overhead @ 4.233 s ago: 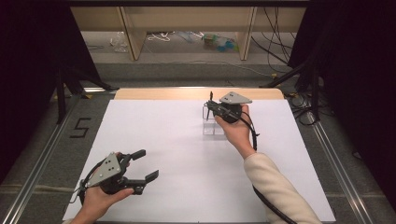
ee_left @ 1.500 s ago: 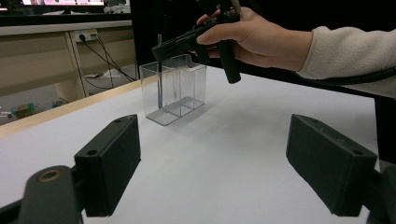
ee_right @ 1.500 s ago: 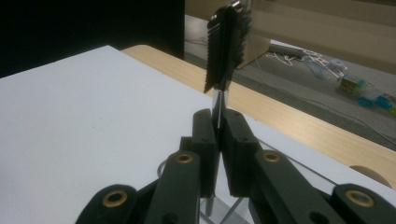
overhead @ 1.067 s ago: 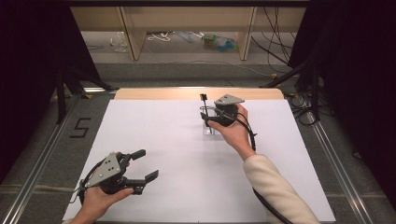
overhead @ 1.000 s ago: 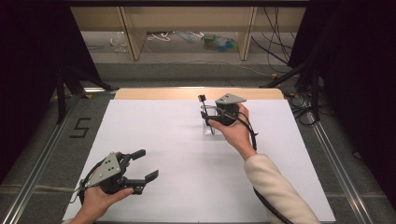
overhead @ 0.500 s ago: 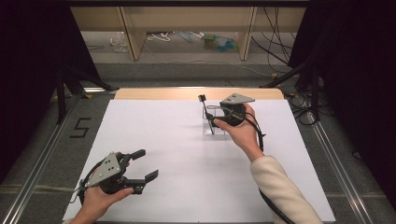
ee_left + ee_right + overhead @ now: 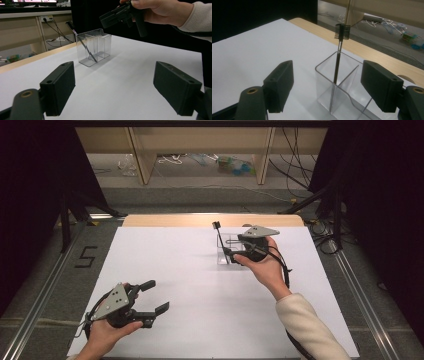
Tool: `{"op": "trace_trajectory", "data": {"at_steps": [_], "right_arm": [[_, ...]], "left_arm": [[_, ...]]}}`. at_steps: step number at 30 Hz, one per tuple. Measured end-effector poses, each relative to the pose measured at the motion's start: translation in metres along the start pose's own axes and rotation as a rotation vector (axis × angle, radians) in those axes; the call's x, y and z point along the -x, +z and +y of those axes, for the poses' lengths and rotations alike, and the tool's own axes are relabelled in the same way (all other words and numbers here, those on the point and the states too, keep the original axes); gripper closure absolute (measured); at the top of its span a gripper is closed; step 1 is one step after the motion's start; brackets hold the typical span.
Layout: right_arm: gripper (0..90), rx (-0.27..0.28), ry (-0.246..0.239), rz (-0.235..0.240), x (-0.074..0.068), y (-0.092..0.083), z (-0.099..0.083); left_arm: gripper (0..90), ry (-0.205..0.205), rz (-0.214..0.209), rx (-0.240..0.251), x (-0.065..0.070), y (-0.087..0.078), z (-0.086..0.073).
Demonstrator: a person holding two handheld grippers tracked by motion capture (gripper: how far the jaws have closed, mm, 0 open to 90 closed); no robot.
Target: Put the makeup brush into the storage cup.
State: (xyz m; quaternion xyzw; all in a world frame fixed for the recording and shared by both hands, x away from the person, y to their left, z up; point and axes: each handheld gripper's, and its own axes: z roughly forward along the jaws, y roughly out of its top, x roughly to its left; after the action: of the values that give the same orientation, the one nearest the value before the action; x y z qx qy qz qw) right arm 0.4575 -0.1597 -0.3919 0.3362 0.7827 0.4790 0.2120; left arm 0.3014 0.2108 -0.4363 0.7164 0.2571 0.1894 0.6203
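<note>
A clear plastic two-compartment container (image 7: 223,255) stands on the white table toward the far right. A thin brush (image 7: 219,240) with a black bristle head leans in one compartment, head up. My right gripper (image 7: 234,249) hovers just right of and above the container, open, its jaws empty. In the right gripper view the container (image 7: 342,95) and the brush (image 7: 338,60) sit ahead between the open jaws, untouched. My left gripper (image 7: 156,296) rests open and empty near the front left. In the left gripper view the container (image 7: 93,47) stands far ahead, with the right gripper (image 7: 122,15) above it.
A white sheet (image 7: 200,290) covers the table, with a wooden strip (image 7: 165,220) along its far edge. Metal rails run along the floor on both sides. Wooden shelving and loose cables lie beyond the table.
My right gripper has drawn back to the right and slightly up from the container. The brush stays leaning in it. The left gripper has not moved.
</note>
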Motion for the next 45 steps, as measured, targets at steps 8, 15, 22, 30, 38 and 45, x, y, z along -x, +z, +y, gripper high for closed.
{"op": "trace_trajectory", "data": {"at_steps": [8,15,22,30,38,45], "right_arm": [[27.2,0.008,-0.009,0.01,-0.004,-0.014,-0.003],[27.2,0.03,0.0,0.023,-0.005,-0.028,-0.016],[27.3,0.047,0.013,0.053,-0.005,-0.049,-0.03],[26.9,0.071,0.038,0.126,-0.012,-0.071,-0.044],[26.1,0.098,0.033,0.169,-0.019,-0.092,-0.058],[25.9,0.119,0.026,0.182,-0.022,-0.11,-0.073]], "left_arm": [[17.7,0.008,-0.001,0.0,-0.001,0.0,0.0],[17.8,0.003,0.003,0.001,0.0,0.0,0.0],[17.7,0.002,0.013,0.009,-0.002,-0.001,0.001],[17.8,-0.004,0.017,0.016,-0.002,-0.001,0.002],[17.7,-0.005,0.027,0.024,-0.005,-0.003,0.002],[17.8,0.005,0.025,0.023,-0.006,-0.003,0.002]]}}
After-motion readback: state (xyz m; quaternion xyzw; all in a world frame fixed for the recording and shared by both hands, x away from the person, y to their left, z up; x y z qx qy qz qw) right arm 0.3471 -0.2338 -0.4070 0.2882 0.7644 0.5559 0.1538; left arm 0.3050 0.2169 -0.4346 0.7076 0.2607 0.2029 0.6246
